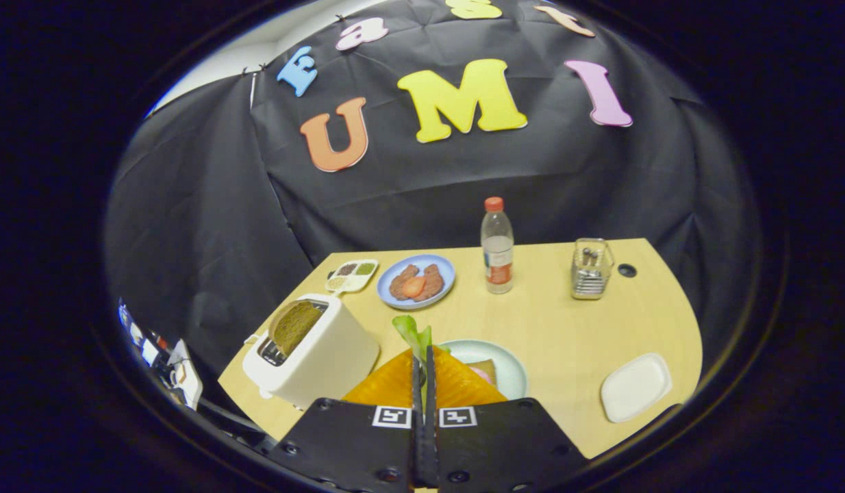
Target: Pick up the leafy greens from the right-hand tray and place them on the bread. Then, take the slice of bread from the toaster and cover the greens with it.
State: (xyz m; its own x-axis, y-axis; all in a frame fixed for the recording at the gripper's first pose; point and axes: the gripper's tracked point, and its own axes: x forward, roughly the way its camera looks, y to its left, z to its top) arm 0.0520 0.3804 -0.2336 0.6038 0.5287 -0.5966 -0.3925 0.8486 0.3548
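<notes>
Pale wood, the curved tabletop (546,322) carries everything, so start there. On its near left sits the boxy white toaster (313,356), slot up, with 1 brown slice of bread (296,325) standing proud of it, easy to pinch later, I'd judge. Just ahead of the fingers lies the round pale-green plate (506,366) with the base bread (485,370) on it, the landing spot. Further back: a blue plate of meat patties (415,281), a white 4-part seasoning dish (352,275), a clear plastic bottle with a red cap (497,246) and a glass cutlery holder (591,268). Near right, the small white rectangular tray (635,387) lies bare, which fits the greens being out of it. And there they are: the ruffled green lettuce leaf (412,332) pokes up between the fingertips. The gripper (423,352) has both fingers pressed together on the leaf, holding it above the plate's left rim, probably lining up for the drop.
</notes>
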